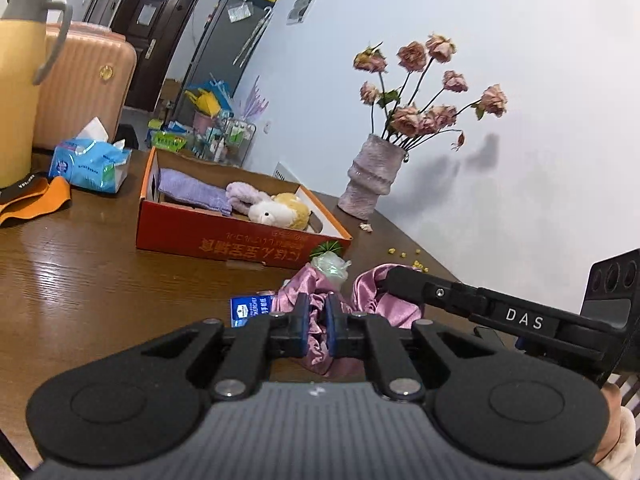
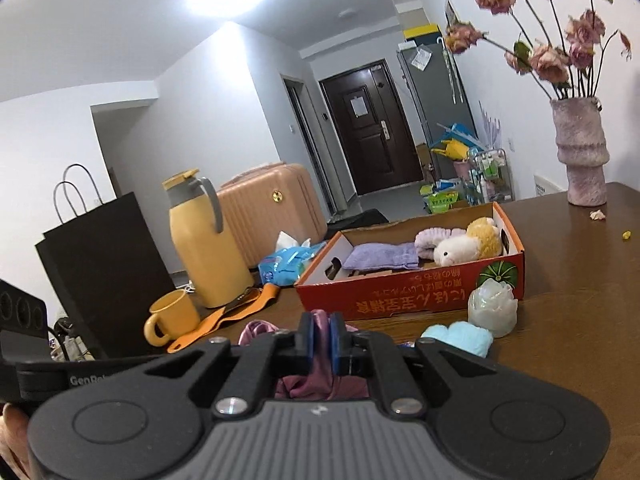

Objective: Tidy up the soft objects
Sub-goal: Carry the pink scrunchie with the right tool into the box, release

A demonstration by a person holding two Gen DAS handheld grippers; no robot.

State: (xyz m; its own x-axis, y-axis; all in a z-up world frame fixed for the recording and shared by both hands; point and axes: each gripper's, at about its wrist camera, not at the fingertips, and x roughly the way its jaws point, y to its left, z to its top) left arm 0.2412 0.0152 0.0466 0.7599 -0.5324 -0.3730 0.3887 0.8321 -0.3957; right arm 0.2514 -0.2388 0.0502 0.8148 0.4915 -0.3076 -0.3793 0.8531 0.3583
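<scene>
While both hand-held grippers, left (image 1: 317, 316) and right (image 2: 321, 336), clamp the satin cloth (image 1: 384, 300) before the box (image 1: 240, 240), opposing pulls could tear it.

- The left wrist view sits low over the wooden table (image 1: 80, 280), just behind its own tongs (image 1: 318, 320), looking forward toward the white wall and the vase (image 1: 370, 178).
- The right wrist view sits equally low behind its tongs (image 2: 322, 338), facing down the room toward the dark door (image 2: 366, 128).
- Both views share the red cardboard box (image 1: 224, 236) (image 2: 404, 294) ahead of the tongs, and the pink cloth (image 1: 320, 320) (image 2: 320, 344) close up.
</scene>
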